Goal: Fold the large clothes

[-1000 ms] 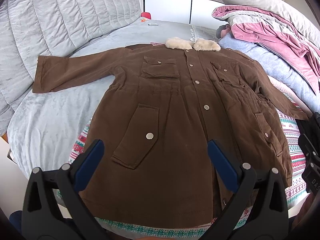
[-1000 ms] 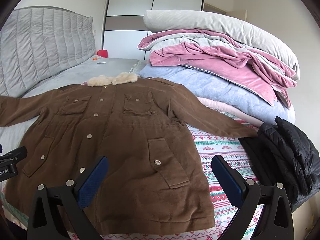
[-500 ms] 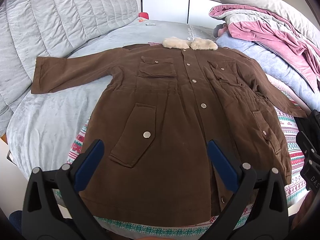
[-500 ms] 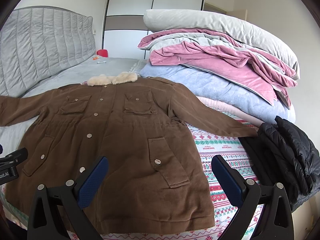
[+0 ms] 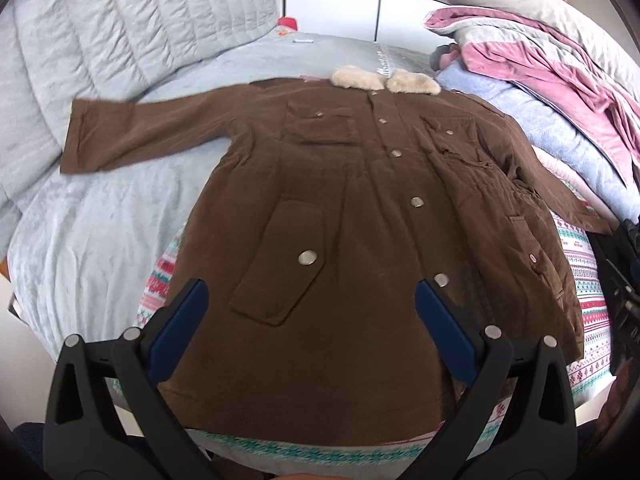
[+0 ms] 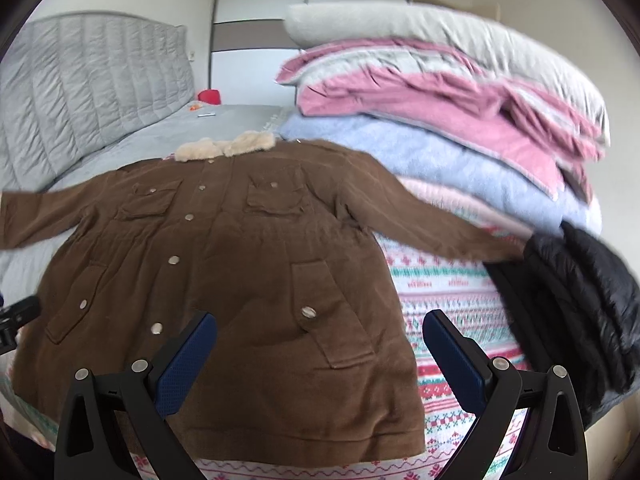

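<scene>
brown coat (image 5: 360, 240) laid flat, face up on bed (image 5: 100, 220), sleeves spread, left gripper (image 5: 308, 300) fingers apart above hem, right gripper (image 6: 320, 332) fingers apart, nothing held

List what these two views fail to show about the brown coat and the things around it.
- Brown coat: its back lies against the bed in both views.
- Coat's hem, left wrist view: partly behind the left tongs.
- Black jacket, right wrist view: motion-blurred.
- Small red object by the headboard: too small to identify.

Brown coat (image 6: 224, 280) left sleeve cut off; bedding pile (image 6: 460, 112) motion-blurred.
</scene>
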Demonstrator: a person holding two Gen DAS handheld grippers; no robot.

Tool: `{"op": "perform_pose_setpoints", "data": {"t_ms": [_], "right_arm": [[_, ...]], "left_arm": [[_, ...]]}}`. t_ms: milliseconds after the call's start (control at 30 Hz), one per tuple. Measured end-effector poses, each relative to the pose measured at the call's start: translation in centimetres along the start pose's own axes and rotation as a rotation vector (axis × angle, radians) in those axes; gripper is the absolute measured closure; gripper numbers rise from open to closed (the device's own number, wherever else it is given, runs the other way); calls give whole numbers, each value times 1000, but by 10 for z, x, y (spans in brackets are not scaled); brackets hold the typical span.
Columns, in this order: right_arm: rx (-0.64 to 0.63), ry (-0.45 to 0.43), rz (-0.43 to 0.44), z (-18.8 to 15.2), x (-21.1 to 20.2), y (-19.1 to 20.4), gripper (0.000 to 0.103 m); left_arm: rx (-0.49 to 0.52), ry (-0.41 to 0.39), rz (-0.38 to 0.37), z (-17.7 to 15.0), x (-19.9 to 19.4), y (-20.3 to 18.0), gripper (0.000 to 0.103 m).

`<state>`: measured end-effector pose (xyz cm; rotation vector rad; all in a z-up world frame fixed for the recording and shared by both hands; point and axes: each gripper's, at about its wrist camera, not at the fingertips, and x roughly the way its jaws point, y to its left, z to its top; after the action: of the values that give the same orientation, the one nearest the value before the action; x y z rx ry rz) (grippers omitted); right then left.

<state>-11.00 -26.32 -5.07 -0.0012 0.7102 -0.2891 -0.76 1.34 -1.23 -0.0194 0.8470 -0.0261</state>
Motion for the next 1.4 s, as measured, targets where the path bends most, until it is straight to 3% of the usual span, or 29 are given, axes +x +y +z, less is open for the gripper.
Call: {"op": "perform_pose_setpoints", "data": {"t_ms": [233,333,400,467,567,667,767,833,900,933,1000,1033,1067,1133,1233,1300,1400], "right_arm": [[132,217,224,-16,22,-70,0],[241,296,273,-36,39,-101,0],[298,347,254,-49,48,-119,1],[326,372,209,-58,54,-131,11],[409,438,249,-73,68,-146,33],[463,516,317,-87,79,-147,39],[504,545,356,-96,84,-146,38],[490,540,341,-99,87,-142,38],[462,523,324,-95,87,-133,38],[456,517,321,-95,87,-131,39],[447,499,328,-91,90,-125,60],[447,490,341,-89,94,-124,85],[454,485,360,-87,95,-124,90],[470,444,384,-77,88,-127,93],[498,303,442,-52,52,-138,94],[523,204,500,-36,21,-150,95],[526,122,589,-24,-18,-158,95]], "left_arm": [[-102,9,-93,-21,5,66,0],[-175,17,-101,-35,9,95,0],[-206,47,-94,-42,15,111,0],[-235,59,-118,-50,21,125,5],[-252,57,-95,-60,27,137,14],[-251,115,-139,-71,34,135,23],[-251,154,-186,-77,41,125,24],[-232,166,-171,-79,43,118,30],[-193,149,-155,-78,47,110,55],[-169,146,-146,-77,49,106,59],[-124,118,-118,-75,49,99,76],[-114,109,-112,-75,48,98,78],[-111,103,-102,-74,46,97,81],[-134,93,-94,-71,44,100,84],[-208,36,-84,-59,29,117,85],[-312,-43,-115,-48,5,141,86],[-387,-62,-146,-38,-21,162,87]]}}
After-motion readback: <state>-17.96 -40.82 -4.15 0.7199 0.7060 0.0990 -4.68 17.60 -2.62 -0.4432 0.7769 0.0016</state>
